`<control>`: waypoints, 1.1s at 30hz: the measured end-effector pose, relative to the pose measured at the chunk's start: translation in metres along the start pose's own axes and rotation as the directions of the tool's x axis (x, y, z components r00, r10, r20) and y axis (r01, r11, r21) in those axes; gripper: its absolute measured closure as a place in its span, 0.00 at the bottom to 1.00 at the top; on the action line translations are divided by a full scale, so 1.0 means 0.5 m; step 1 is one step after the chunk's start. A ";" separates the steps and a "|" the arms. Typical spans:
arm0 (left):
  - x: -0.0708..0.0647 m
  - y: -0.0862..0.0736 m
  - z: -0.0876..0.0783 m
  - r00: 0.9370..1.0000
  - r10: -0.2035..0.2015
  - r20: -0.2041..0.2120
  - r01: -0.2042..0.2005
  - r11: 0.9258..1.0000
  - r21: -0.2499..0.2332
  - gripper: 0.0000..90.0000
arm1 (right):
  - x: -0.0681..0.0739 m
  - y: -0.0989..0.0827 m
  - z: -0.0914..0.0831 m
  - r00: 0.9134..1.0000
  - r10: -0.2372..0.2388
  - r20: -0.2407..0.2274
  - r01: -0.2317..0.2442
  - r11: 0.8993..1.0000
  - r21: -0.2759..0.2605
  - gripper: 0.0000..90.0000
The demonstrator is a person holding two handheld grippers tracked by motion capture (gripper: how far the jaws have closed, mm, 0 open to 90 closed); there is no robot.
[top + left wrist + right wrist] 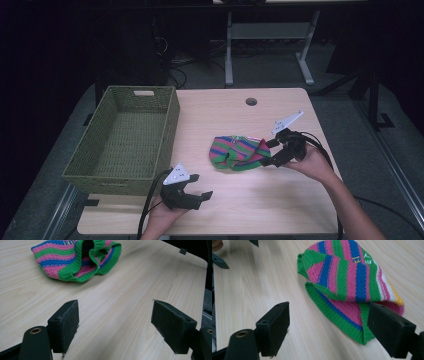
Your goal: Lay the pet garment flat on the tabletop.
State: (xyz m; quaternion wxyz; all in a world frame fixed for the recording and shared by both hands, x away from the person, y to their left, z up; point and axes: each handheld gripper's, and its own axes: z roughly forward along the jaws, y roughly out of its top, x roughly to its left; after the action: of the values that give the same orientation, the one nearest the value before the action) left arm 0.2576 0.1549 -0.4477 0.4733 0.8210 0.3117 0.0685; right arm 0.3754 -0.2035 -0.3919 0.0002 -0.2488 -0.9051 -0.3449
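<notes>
A knitted hat (237,151) in pink, green and blue stripes lies crumpled on the wooden table (240,210), right of centre. My right gripper (271,152) stands open at the hat's right edge; in the right gripper view the hat (348,287) lies ahead, its green rim partly behind the right-hand jaw. My left gripper (201,187) is open near the table's front edge, apart from the hat. In the left gripper view the hat (75,261) lies farther off beyond the wide-apart jaws, which hold nothing.
A green woven basket (125,140) stands on the table's left side, nothing inside it. A round cable hole (251,101) sits near the table's far edge. Desk legs and cables stand on the floor beyond.
</notes>
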 end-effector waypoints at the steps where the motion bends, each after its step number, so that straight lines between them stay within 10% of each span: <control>1: 0.000 0.000 0.000 1.000 0.000 0.000 0.000 1.000 0.000 0.24 | 0.000 0.000 0.000 1.000 0.000 0.000 0.000 1.000 0.000 0.20; 33: 0.002 0.001 0.001 1.000 0.015 0.009 -0.015 1.000 0.009 0.25 | -0.044 0.117 0.106 0.999 -0.031 0.010 0.030 0.997 0.073 0.23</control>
State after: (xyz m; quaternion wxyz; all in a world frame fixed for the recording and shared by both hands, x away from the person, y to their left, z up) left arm 0.2590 0.1548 -0.4478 0.4706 0.8257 0.3036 0.0671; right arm 0.4302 -0.1430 -0.3998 -0.0008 -0.2367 -0.9207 -0.3103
